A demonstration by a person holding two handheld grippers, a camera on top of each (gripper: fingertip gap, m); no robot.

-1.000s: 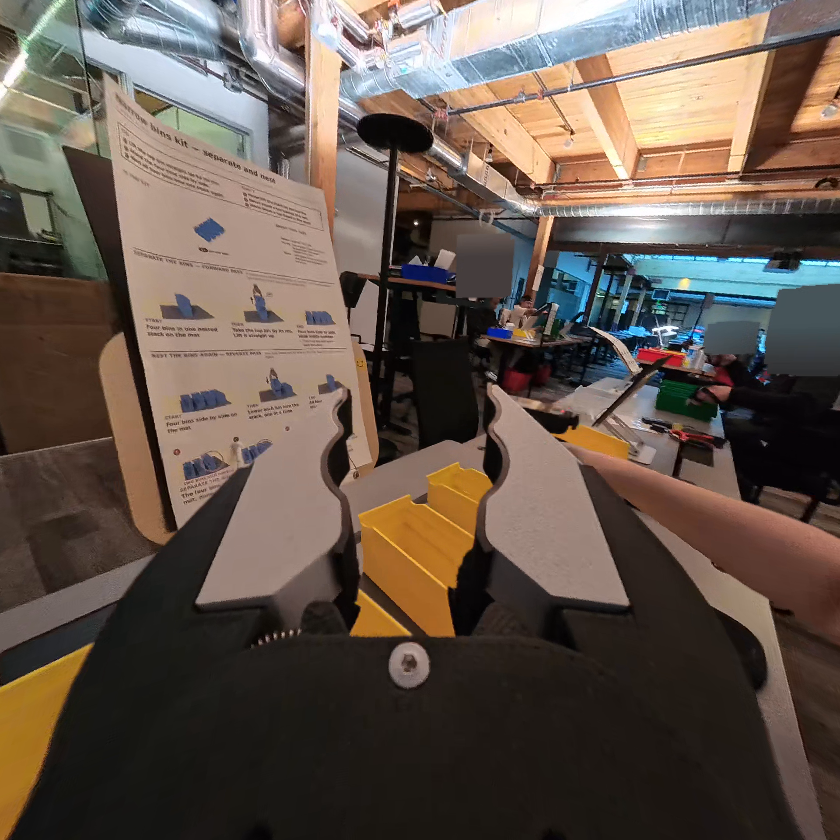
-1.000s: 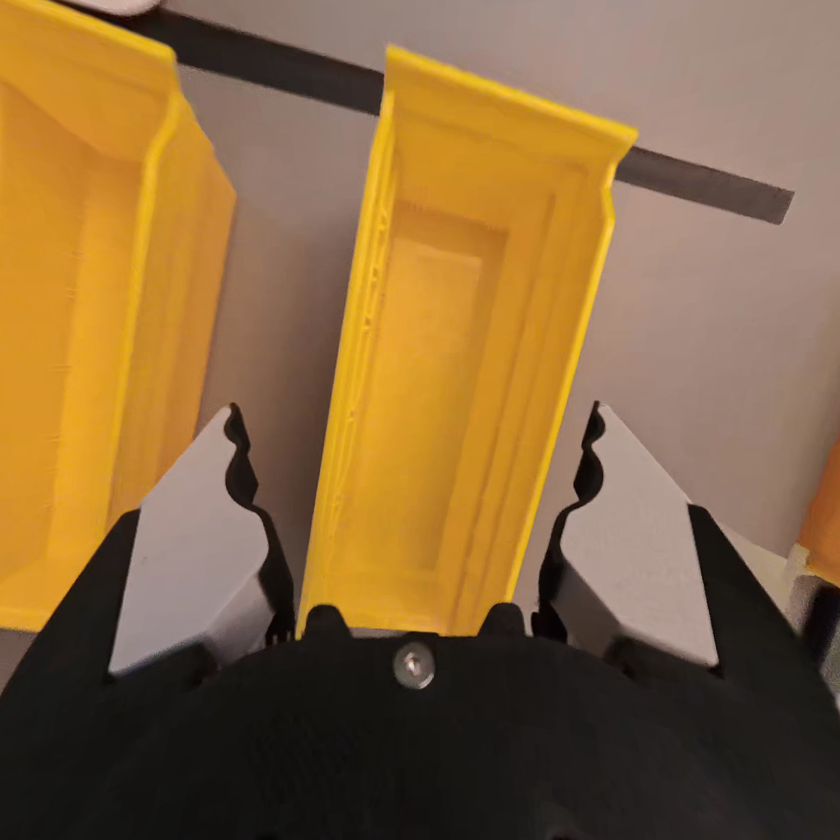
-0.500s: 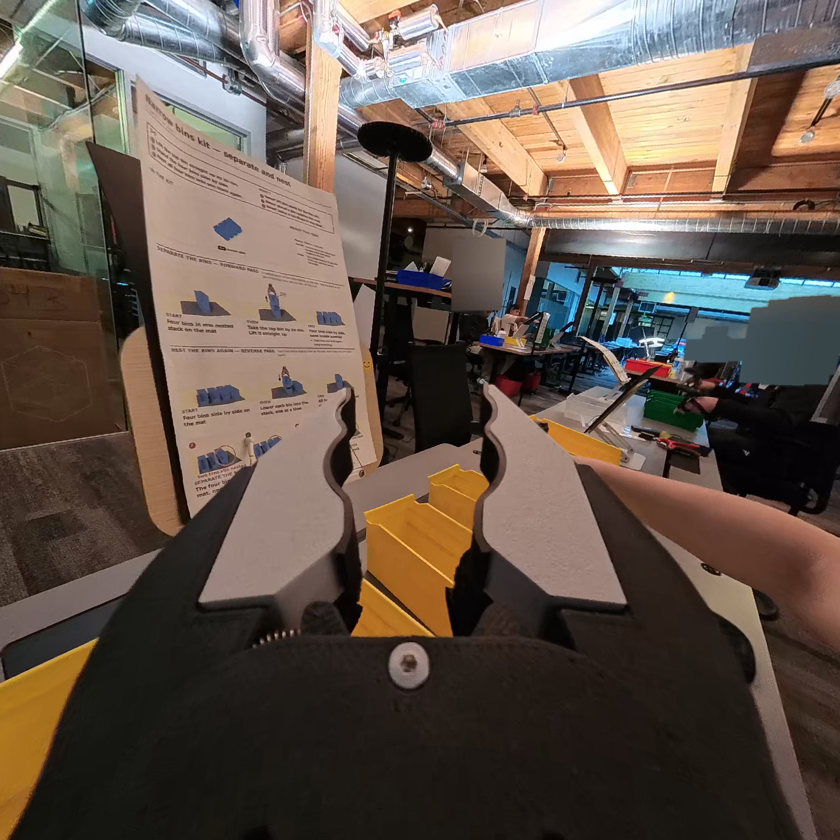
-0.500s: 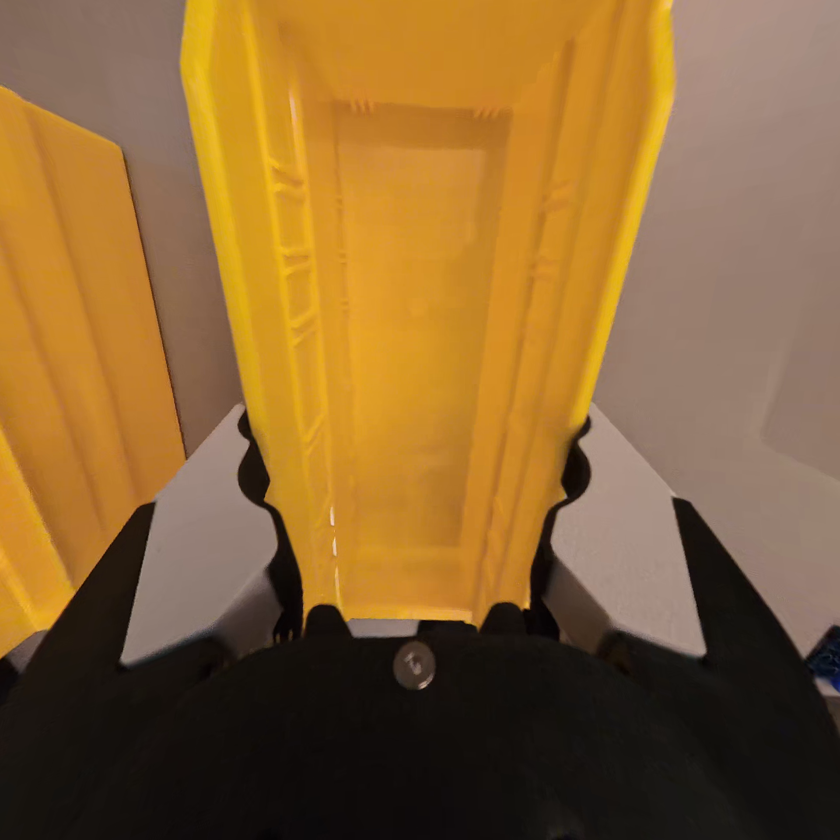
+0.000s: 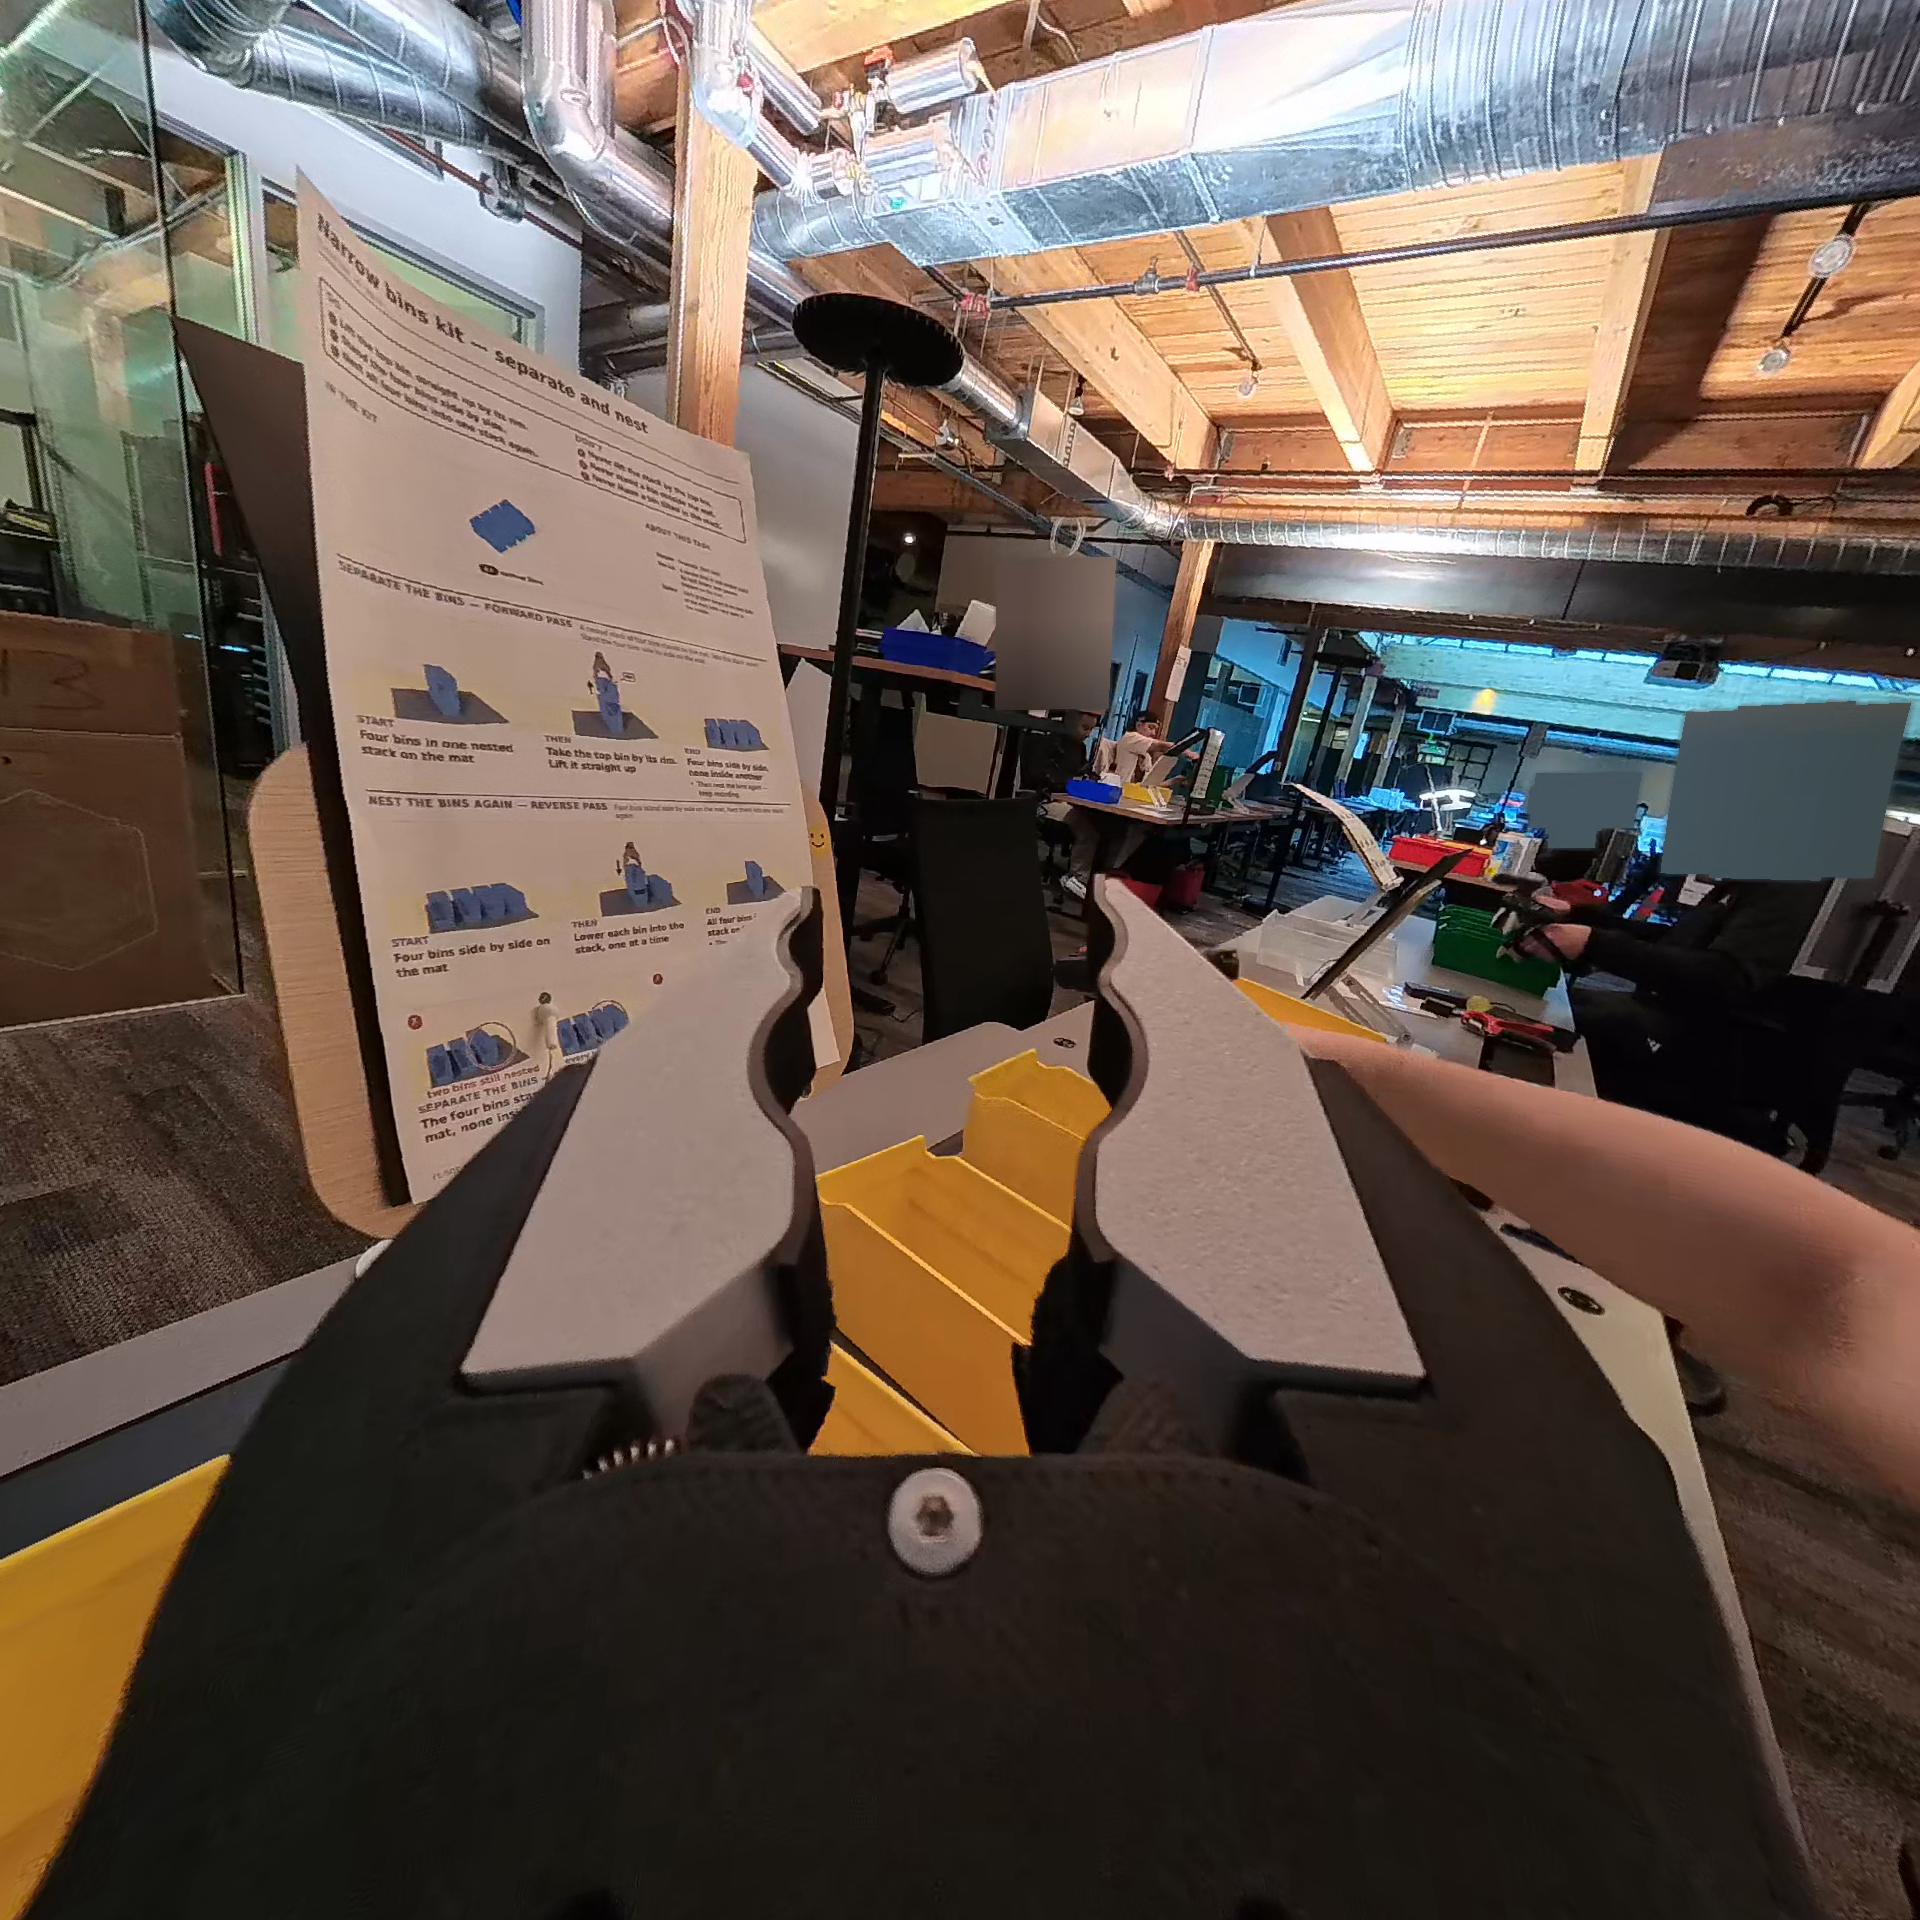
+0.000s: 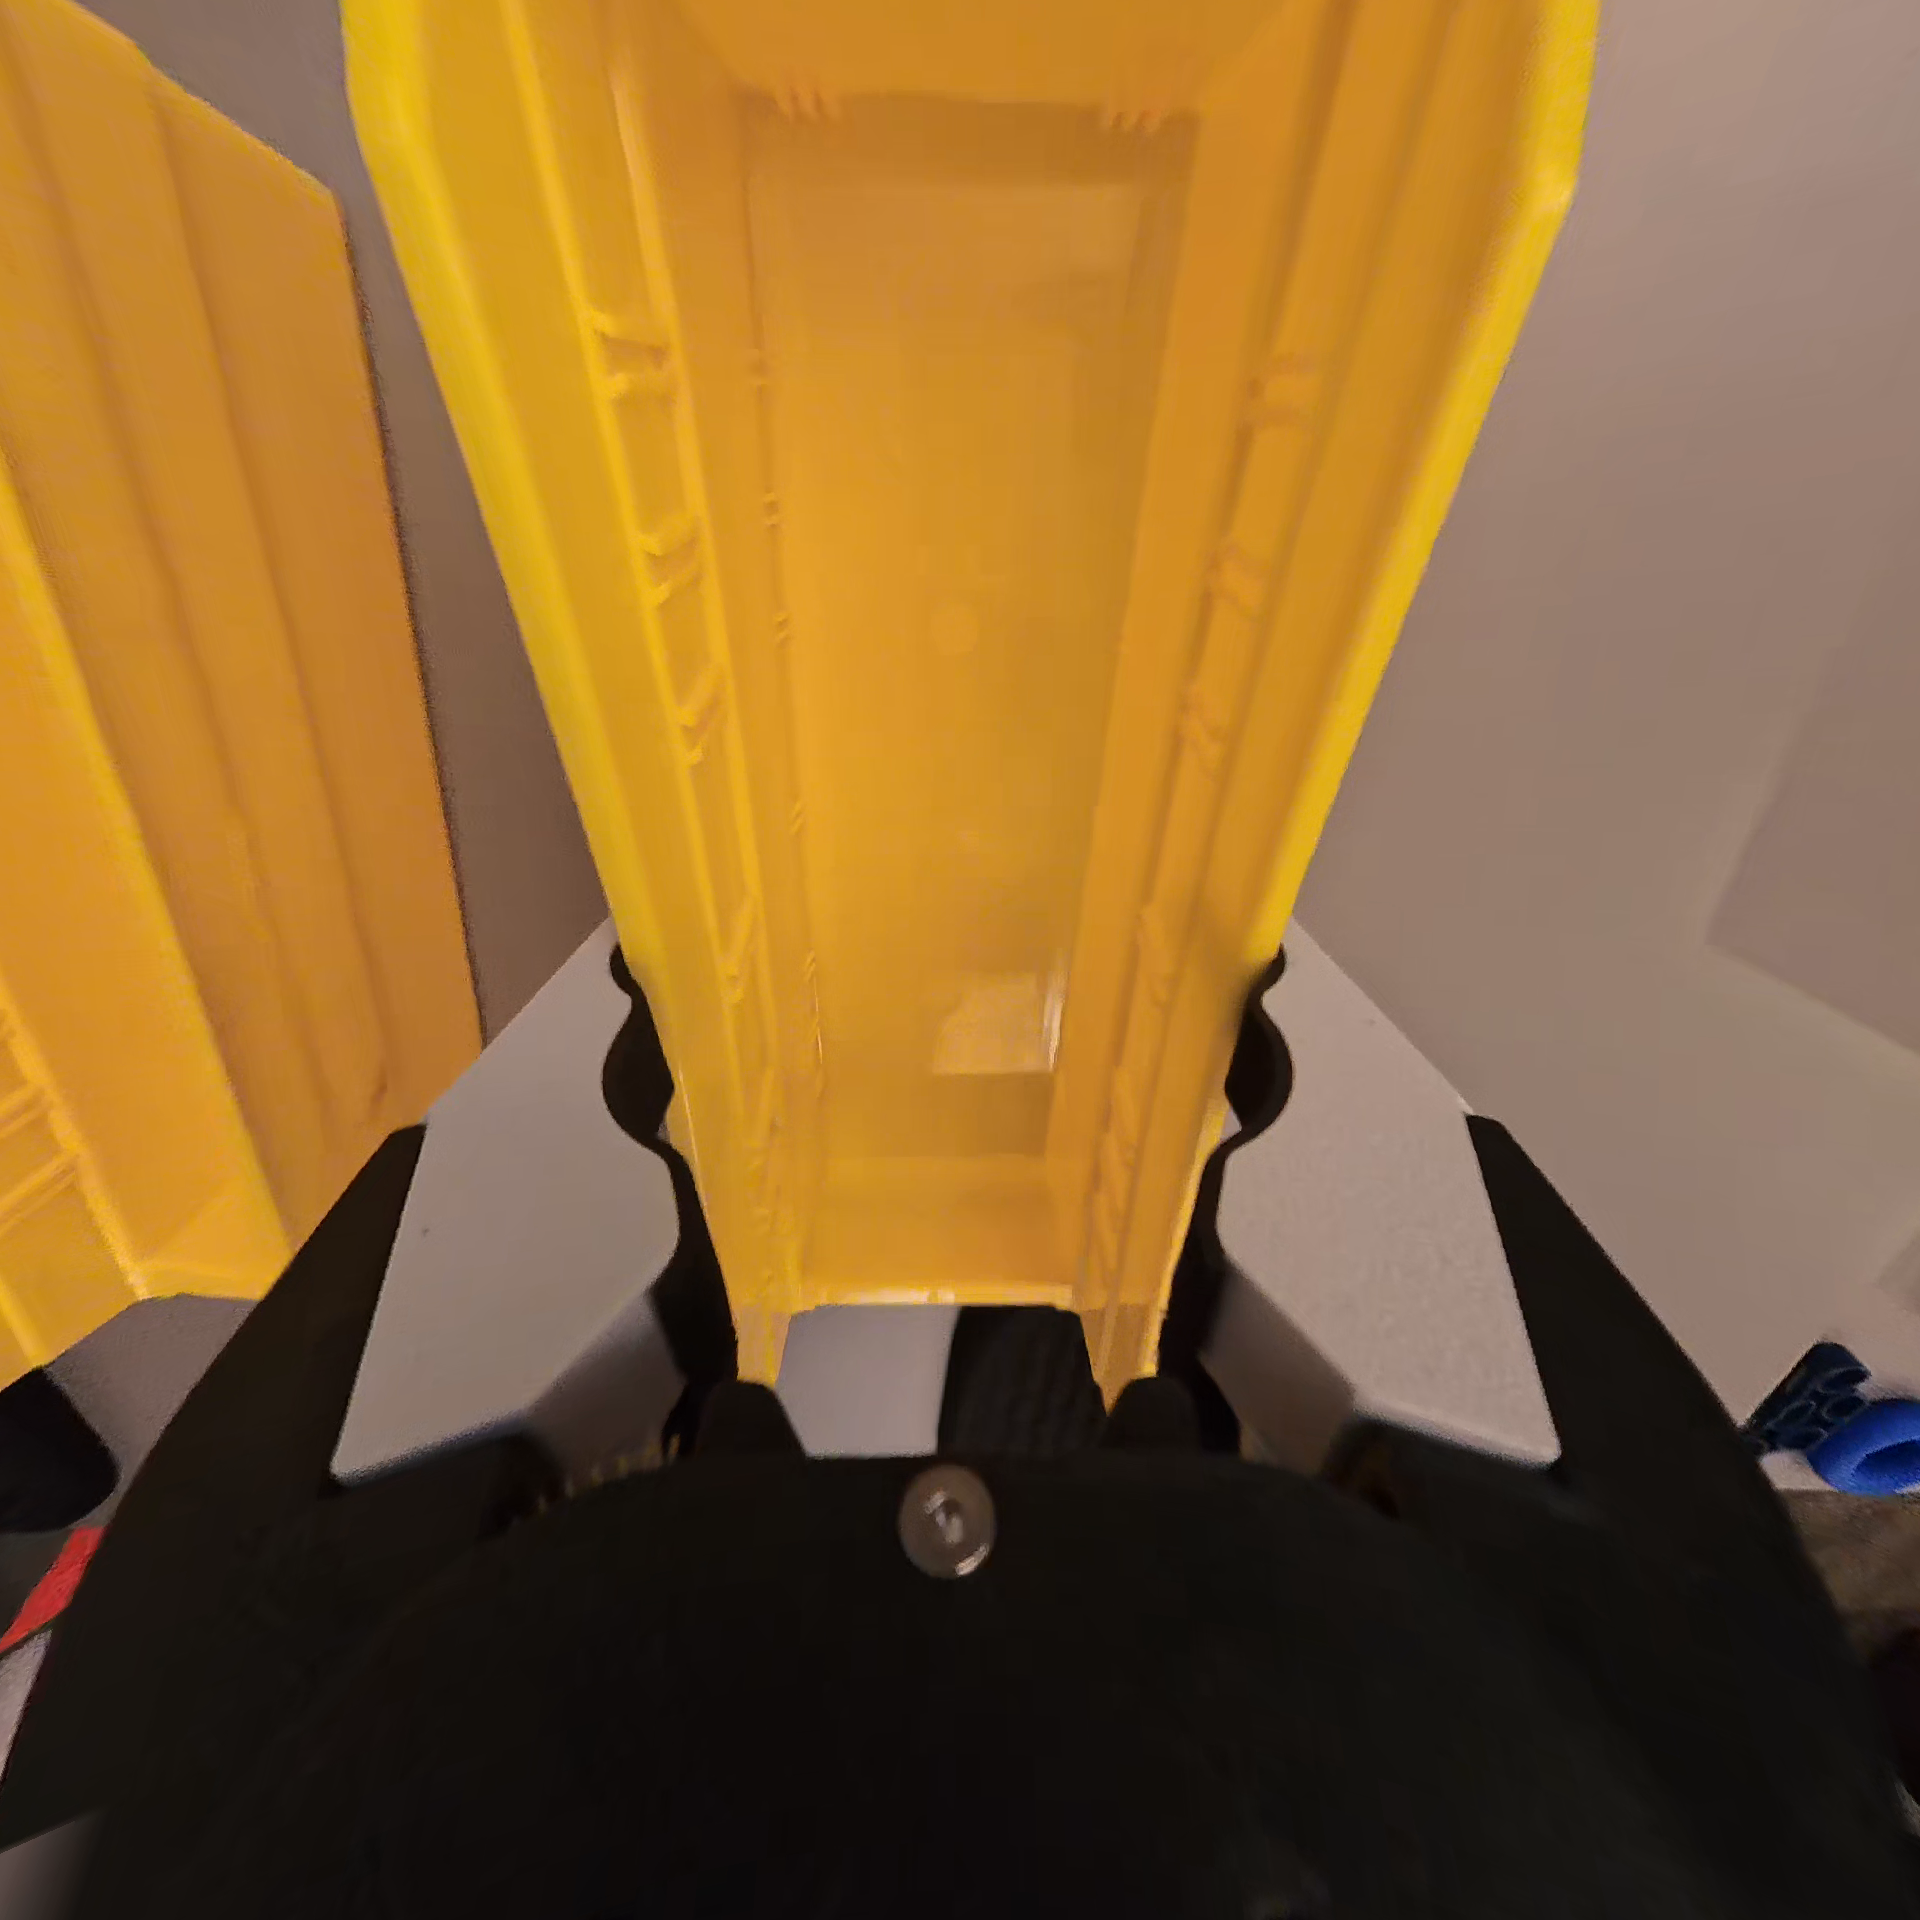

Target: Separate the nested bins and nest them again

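Yellow bin (image 6: 956, 582) seemingly clamped in right hand-held gripper (image 6: 951, 1039); left hand-held gripper (image 5: 951, 997) part-open, bare.

The yellow bin (image 6: 966, 623) looks like ribbed, slightly glossy plastic, the tongs' fingers (image 5: 665, 1174) grainy matt grey, the desk (image 6: 1662, 520) smooth matt, the instruction sheet (image 5: 520, 675) paper.

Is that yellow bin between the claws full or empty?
Empty: the yellow bin in the right gripper shows only its bare floor.
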